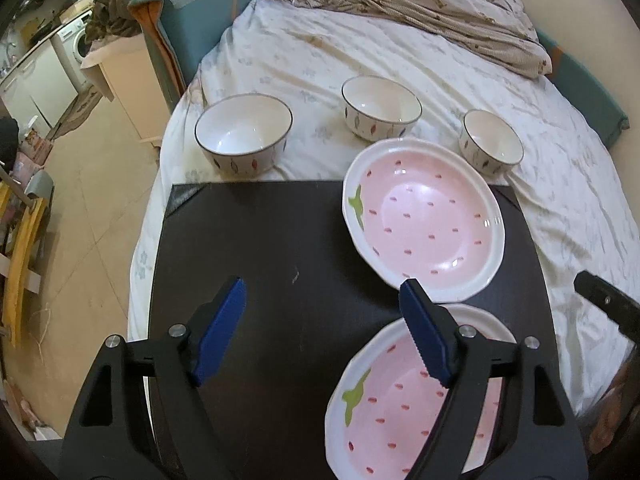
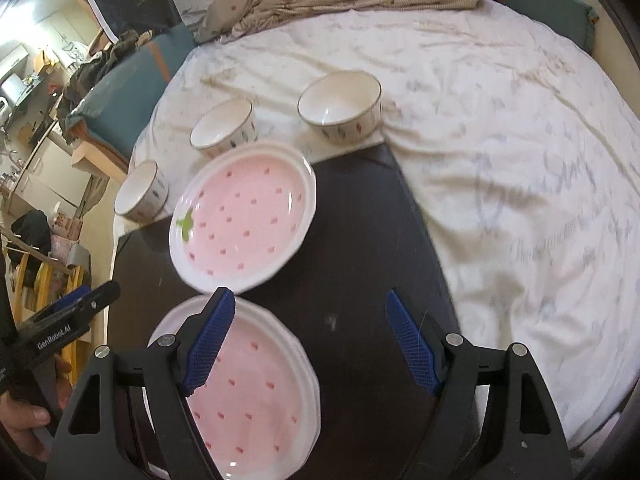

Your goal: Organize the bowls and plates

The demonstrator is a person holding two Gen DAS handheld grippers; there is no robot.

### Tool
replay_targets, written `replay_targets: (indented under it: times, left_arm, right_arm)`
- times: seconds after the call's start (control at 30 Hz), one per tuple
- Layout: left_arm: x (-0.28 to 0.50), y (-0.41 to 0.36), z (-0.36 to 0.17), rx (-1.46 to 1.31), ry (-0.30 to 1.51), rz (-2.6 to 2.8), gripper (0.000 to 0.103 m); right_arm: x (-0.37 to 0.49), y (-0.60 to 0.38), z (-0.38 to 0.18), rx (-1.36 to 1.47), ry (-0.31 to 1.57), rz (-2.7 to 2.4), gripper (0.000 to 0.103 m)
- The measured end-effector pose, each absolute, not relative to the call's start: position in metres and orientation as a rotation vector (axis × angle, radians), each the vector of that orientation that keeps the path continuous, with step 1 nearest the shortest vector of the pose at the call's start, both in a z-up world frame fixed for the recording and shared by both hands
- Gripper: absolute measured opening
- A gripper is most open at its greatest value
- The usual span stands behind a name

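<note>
1. A dark board (image 1: 280,240) lies on a bed under a white sheet (image 1: 360,52), and the dishes sit on or just beyond it.
2. The far plate (image 1: 422,220) is pink with red seed marks, a green leaf at its left and a scalloped white rim; it rests on the board's far right part, its far edge reaching past the board onto the sheet.
3. The near plate (image 1: 400,400), of the same strawberry pattern, lies just before it. The right wrist view shows layered rims at its right edge, so it looks like a stack (image 2: 256,392); how many plates I cannot tell.
4. Three white bowls with dark rims and leaf marks stand on the sheet beyond the board: a large bowl (image 1: 244,136) at left, a middle bowl (image 1: 380,108), and a small bowl (image 1: 492,142) at right, just beside the far plate.
5. The left gripper (image 1: 322,292) hovers over the board, jaws spread wide and empty, its right finger (image 1: 424,332) above the near plate.
6. The right gripper (image 2: 310,300) likewise gapes wide, holding nothing, its left finger (image 2: 208,340) over the stack.
7. The near plate's lower edge is hidden behind the gripper bodies.
</note>
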State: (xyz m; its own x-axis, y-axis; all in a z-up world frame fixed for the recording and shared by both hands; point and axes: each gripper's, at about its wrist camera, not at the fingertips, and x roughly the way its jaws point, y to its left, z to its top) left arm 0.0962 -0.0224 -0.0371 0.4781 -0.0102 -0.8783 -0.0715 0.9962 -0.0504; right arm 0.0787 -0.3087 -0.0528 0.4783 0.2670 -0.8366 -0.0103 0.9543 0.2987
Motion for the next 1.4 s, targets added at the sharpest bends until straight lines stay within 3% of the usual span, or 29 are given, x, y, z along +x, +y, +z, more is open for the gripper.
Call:
replay_targets:
  times: [0.4,0.67,1.0,1.07,1.17,1.3,1.4]
  left_arm:
    - [0.120,-0.003,-0.055,-0.202,1.144,0.078,0.076]
    - [0.151,-0.015,-0.075,-0.150,1.174,0.053,0.076]
    - [0.189,-0.012,-0.109,-0.194,1.251,0.023,0.076]
    - [0.193,-0.014,-0.110,-0.208,1.246,0.000,0.073]
    - [0.201,-0.015,-0.114,-0.280,1.261,-0.032,0.069]
    - [0.211,-0.022,-0.125,-0.254,1.293,-0.054,0.046]
    - [0.213,-0.023,-0.132,-0.244,1.316,-0.065,0.034]
  right_arm:
    - [0.138,-0.344,-0.076,0.271,1.073,0.117,0.080]
    - [0.162,-0.358,-0.099,0.447,1.144,0.172,0.080]
    - [0.199,-0.320,-0.125,0.457,1.219,0.319,0.061]
    - [0.204,-0.316,-0.130,0.449,1.226,0.321,0.059]
    - [0.211,-0.313,-0.138,0.444,1.246,0.337,0.045]
    - [0.215,-0.308,-0.151,0.491,1.297,0.391,0.027]
    - [0.216,-0.309,-0.153,0.498,1.311,0.396,0.024]
